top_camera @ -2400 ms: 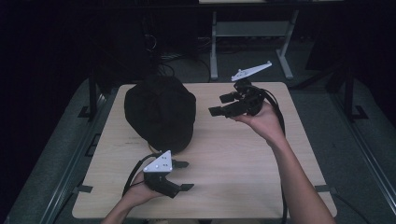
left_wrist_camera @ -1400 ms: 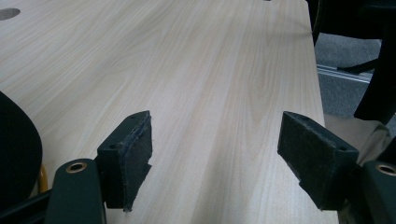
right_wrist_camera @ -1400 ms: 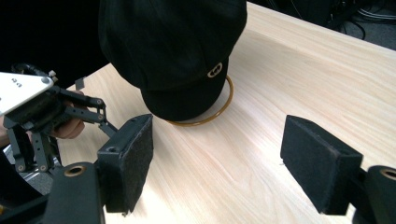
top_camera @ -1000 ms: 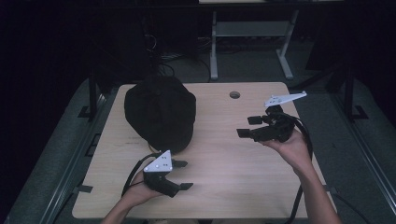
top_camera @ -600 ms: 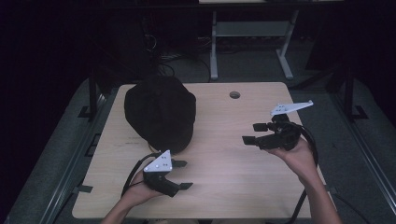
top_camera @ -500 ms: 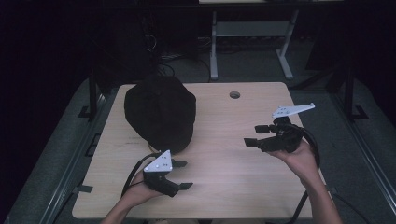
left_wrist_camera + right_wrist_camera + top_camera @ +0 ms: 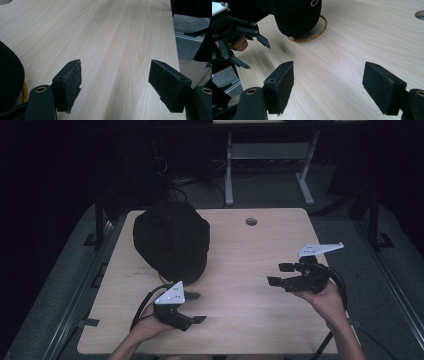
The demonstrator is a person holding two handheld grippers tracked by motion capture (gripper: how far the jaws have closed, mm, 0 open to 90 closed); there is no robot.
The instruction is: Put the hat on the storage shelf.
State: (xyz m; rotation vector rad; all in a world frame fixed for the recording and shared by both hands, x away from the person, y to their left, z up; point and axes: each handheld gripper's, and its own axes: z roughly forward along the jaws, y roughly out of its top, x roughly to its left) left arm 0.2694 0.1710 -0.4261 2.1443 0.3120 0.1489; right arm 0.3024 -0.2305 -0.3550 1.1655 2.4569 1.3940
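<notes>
High view, black cap (image 7: pixel 171 240) far-left, right tool (image 7: pixel 281 274) open (bare wood around)

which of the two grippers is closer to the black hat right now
The left gripper, near the table's front edge, sits just below the black fabric hat. The right gripper is held far across the bare wooden table.

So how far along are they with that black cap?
Nothing looks done yet: the black cap lies on the table, untouched. Both the left gripper and the right gripper are open and empty, apart from it. Grasping and handling the cap is all still left.
</notes>
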